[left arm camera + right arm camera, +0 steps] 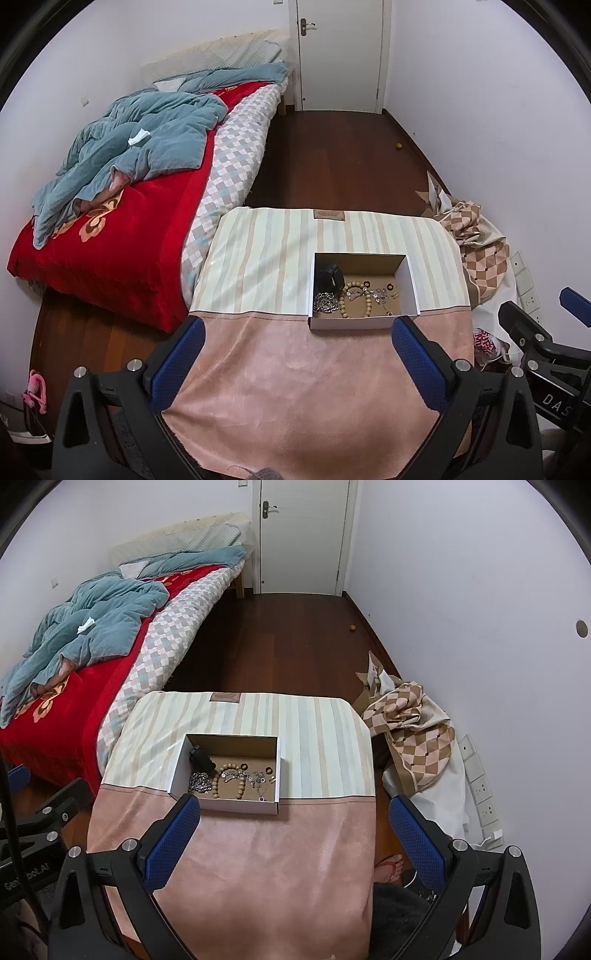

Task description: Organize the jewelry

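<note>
Left wrist view: the left hand-held gripper hovers over the pink part of the table, its blue-padded fingers spread wide and grasping nothing. The open cardboard box sits just ahead of it, toward its right finger, whose tip nearly meets the box's near right corner. Inside lie a wooden bead bracelet, a silver chain to its left, a black object in the far left corner, and small rings and charms to the right.

In the right wrist view, the right hand-held gripper is likewise released, empty, jaws wide. The box lies ahead and to its left, its near left corner just beyond the left fingertip. The bracelet and chain rest on the box floor.
</note>
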